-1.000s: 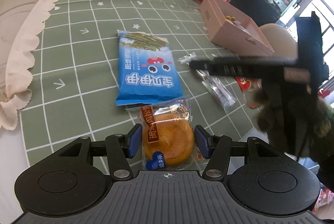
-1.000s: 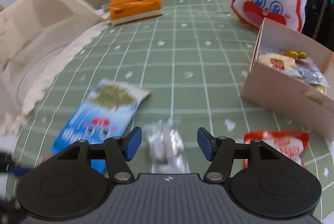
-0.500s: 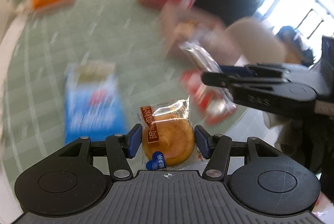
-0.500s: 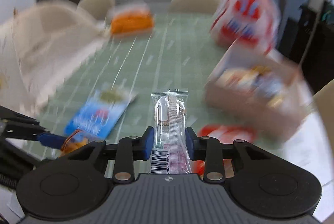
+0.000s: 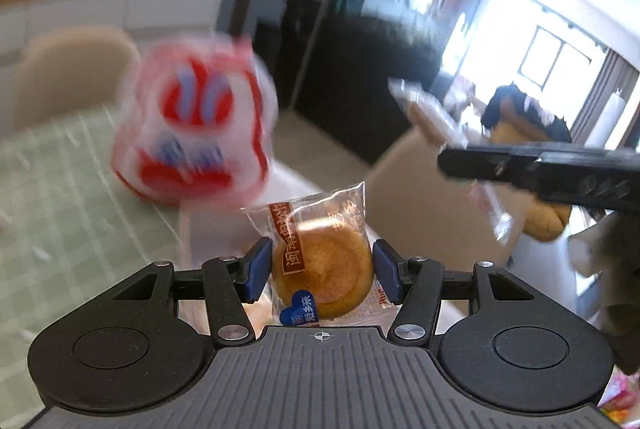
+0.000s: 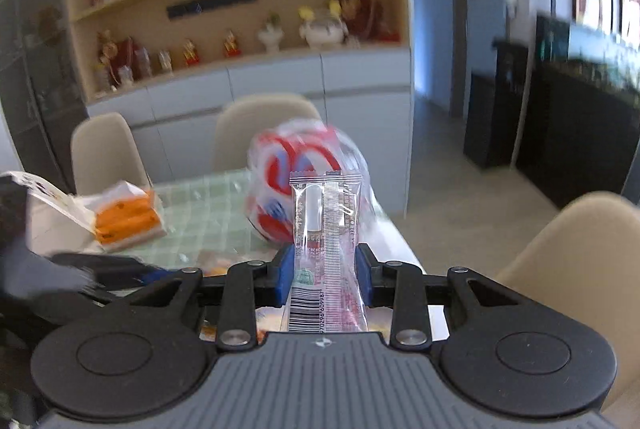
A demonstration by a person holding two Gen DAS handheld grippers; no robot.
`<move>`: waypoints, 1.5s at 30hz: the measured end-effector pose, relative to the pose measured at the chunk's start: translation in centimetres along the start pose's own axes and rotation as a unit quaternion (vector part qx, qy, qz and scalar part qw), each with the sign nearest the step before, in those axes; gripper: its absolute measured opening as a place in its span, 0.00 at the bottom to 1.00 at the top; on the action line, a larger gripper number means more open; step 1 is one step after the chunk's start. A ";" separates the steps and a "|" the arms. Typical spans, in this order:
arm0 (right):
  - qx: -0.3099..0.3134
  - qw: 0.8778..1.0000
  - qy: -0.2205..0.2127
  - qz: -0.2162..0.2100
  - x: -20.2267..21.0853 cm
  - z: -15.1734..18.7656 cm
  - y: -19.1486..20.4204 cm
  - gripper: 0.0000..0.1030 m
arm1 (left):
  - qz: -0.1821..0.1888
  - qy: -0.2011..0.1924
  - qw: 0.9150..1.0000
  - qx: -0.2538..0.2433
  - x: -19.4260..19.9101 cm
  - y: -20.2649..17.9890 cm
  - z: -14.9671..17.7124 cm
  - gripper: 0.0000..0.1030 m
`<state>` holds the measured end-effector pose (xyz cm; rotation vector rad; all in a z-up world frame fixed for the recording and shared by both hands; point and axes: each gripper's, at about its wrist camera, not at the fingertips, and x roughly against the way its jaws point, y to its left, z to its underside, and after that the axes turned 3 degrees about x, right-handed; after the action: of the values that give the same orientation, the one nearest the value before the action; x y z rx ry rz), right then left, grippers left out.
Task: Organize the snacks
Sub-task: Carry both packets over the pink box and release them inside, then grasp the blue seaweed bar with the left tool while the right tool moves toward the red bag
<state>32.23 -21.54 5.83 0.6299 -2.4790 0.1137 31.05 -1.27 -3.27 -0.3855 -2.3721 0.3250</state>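
A round table under a pale green checked cloth (image 6: 208, 205) fills the lower left of both views, with beige moulded chairs (image 6: 264, 125) drawn up at its far side and one more chair (image 5: 424, 213) at its near right corner. Behind them stands a wooden shelf unit (image 6: 240, 5) crowded with small figurines, over white cabinets.

On the cloth near the table's right edge sits a big red-and-white rabbit-face snack bag (image 5: 192, 133), badly blurred in both views. Farther left lies an orange tissue pack (image 6: 128, 217), beside a heap of cream fabric (image 6: 52, 217).

The left gripper (image 5: 320, 271) is clenched on a round golden cake in a clear plastic wrapper with a brown label strip (image 5: 320, 265); the blue pads press the wrapper on both sides, and the cake is lifted clear of the table, in front of the rabbit bag.

The right gripper (image 6: 324, 273) is clamped on a long, narrow clear sachet with a barcode and red print (image 6: 325, 249), which stands upright between its blue pads, held above the table's right end. From the left wrist view that sachet (image 5: 432, 117) juts up out of the right gripper's dark finger, blurred against the bright windows.
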 end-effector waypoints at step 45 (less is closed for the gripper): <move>0.029 0.985 0.169 -0.009 -4.5 16.7 15.8 0.63 | -0.215 0.034 0.962 0.165 16.6 16.8 18.9 0.57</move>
<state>19.63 -9.27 -9.64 0.6024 -2.1488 0.2643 9.58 17.89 -12.49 0.2693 -2.2078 0.4812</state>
